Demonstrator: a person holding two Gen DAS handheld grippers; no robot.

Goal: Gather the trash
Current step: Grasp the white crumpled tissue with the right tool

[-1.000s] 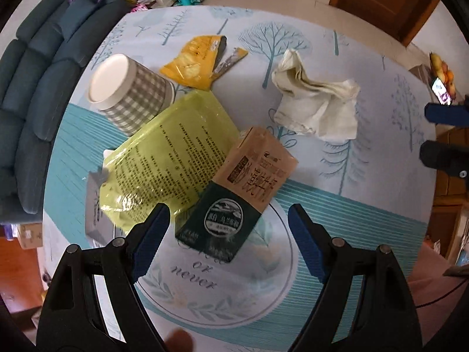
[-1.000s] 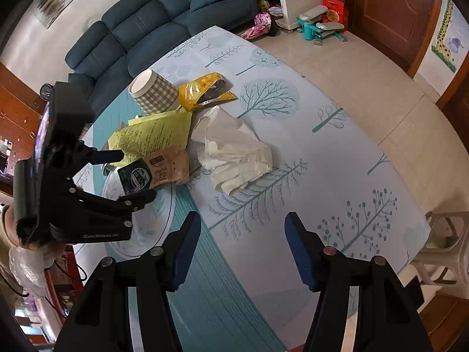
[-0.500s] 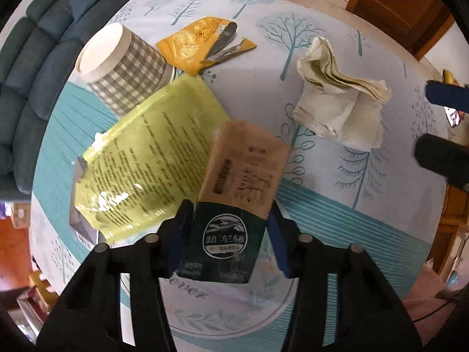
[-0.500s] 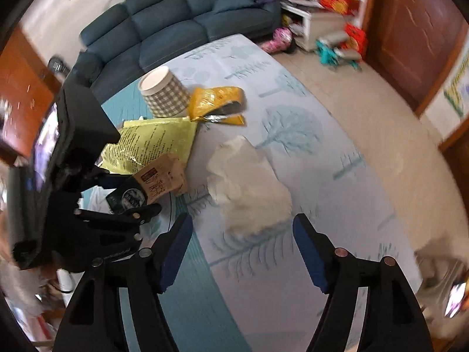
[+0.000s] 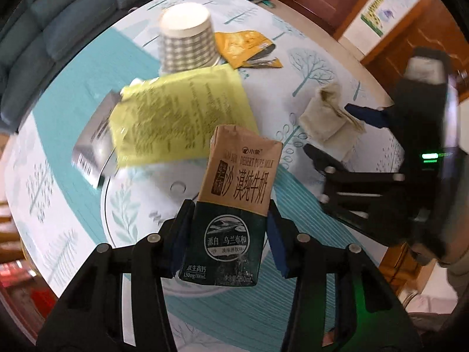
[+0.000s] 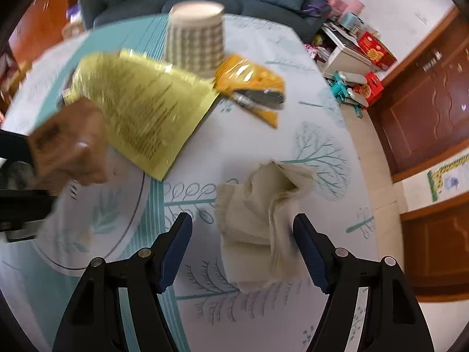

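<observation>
My left gripper (image 5: 227,236) is clamped on the milk carton (image 5: 237,202), one pad pressed to each side of its dark green lower half; the brown top rises past the fingertips, and the carton is held above the table (image 5: 307,196). My right gripper (image 6: 241,249) has its fingers spread wide around the crumpled napkin (image 6: 258,214), which lies on the table between them, close against the right pad (image 6: 307,252). Beyond the napkin I see the yellow-green pouch (image 6: 146,111), the orange wrapper (image 6: 252,85) and the checked paper cup (image 6: 195,39).
</observation>
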